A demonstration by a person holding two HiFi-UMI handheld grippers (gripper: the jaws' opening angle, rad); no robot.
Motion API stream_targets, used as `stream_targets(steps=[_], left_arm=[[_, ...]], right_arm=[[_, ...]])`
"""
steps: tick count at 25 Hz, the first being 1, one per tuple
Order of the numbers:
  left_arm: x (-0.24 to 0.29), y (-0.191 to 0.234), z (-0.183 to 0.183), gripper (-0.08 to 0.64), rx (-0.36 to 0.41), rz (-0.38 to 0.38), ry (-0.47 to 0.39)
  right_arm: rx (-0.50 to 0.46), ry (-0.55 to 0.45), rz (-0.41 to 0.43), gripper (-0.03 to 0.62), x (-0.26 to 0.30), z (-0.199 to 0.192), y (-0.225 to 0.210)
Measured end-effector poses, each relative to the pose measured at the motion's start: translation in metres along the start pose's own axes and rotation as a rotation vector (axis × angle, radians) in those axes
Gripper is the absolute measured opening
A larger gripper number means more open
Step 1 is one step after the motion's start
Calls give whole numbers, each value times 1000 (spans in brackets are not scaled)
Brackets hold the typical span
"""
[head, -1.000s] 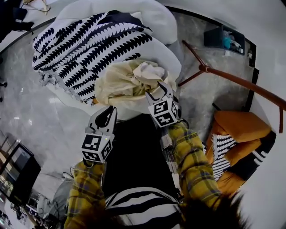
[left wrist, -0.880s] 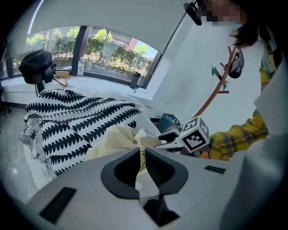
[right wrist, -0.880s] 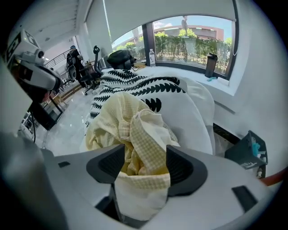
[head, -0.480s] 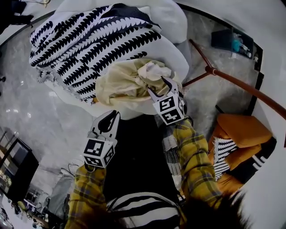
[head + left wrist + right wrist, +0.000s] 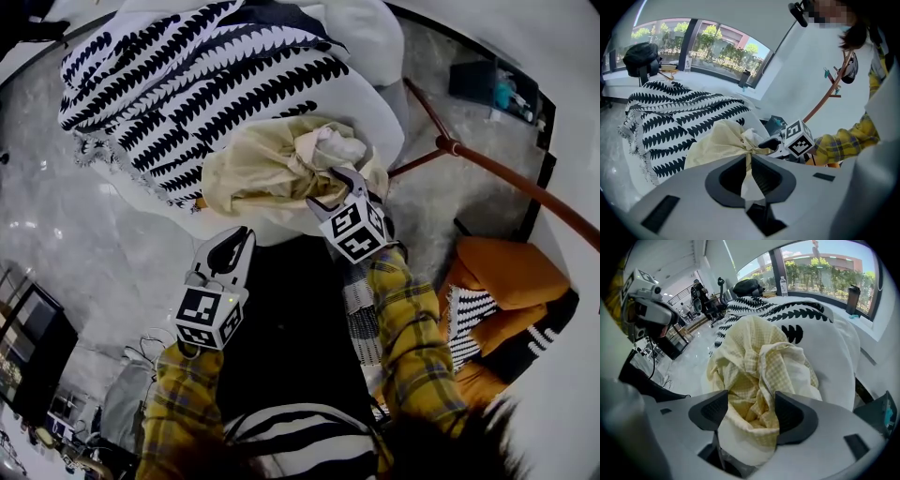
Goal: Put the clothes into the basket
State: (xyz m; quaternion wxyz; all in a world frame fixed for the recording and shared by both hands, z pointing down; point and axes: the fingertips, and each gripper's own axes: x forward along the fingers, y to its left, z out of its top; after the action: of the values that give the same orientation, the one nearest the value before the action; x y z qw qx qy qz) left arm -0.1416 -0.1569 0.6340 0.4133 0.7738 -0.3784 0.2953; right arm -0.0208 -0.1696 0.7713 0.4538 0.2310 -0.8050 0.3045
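A crumpled pale yellow checked garment (image 5: pixel 267 164) lies on the front edge of a white cushioned seat (image 5: pixel 366 37), beside a black-and-white patterned blanket (image 5: pixel 187 84). My right gripper (image 5: pixel 330 187) points down onto the garment's right side. Its jaws are opening, and in the right gripper view (image 5: pixel 751 411) folds of the garment (image 5: pixel 759 362) fill the gap between them. My left gripper (image 5: pixel 242 234) hangs shut and empty in front of the seat, below and left of the garment. The left gripper view (image 5: pixel 749 157) shows the garment (image 5: pixel 717 143) ahead. No basket can be made out.
A wooden coat stand (image 5: pixel 487 169) slants across the right side. An orange chair (image 5: pixel 506 272) with a patterned cushion stands at the lower right. A dark shape (image 5: pixel 281 309) lies between my arms. Grey polished floor (image 5: pixel 84 244) spreads to the left.
My right gripper has sunk onto the yellow garment and rolled a little, with its jaws wider apart. The left gripper has dropped slightly and stays shut.
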Motion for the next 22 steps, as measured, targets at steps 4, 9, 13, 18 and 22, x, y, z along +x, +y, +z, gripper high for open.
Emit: stream_targets(steps=[4, 9, 13, 18, 22], left_arm=[[1, 1, -7, 46, -11, 17, 9], [-3, 1, -14, 46, -17, 10, 4], [-7, 6, -16, 46, -33, -10, 7], [-6, 7, -15, 46, -39, 1, 4], [-8, 6, -21, 46, -54, 28, -2]], right_arm=[[-68, 24, 15, 314, 2, -10, 5], [-153, 45, 15, 321, -5, -14, 15], [-226, 106, 13, 324, -5, -20, 24], [-291, 131, 13, 325, -5, -24, 24], [-351, 140, 18, 327, -6, -30, 25]])
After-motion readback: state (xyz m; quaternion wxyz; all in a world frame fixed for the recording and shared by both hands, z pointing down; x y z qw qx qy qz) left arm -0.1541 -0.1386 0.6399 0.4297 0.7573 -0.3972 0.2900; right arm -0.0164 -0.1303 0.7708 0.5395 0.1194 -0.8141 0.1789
